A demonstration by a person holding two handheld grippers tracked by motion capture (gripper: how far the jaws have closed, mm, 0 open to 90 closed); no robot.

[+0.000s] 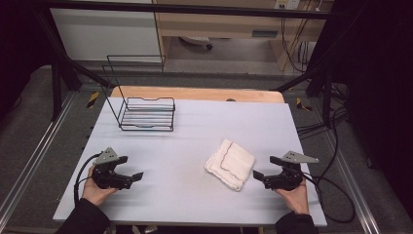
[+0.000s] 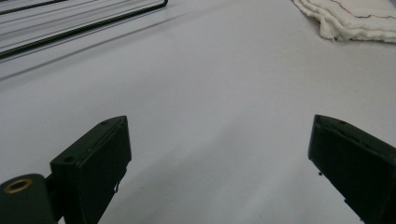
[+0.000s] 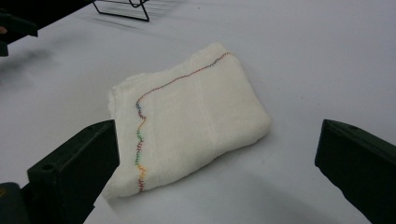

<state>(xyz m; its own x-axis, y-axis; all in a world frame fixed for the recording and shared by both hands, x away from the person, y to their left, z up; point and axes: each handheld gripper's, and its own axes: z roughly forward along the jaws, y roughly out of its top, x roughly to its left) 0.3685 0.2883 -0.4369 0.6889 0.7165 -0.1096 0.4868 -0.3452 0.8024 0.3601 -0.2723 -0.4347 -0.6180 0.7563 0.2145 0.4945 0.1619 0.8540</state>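
The right gripper [image 1: 259, 176] and left gripper [image 1: 132, 175] are held wide, empty. If only the top fold of the towel [image 1: 230, 163] is pinched, unfolding on the counter [image 1: 195, 122] is likely.

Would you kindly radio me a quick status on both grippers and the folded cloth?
Left gripper open, empty. Right gripper open, beside folded cloth, not touching. Cloth flat on table. Wire rack far off, path clear.
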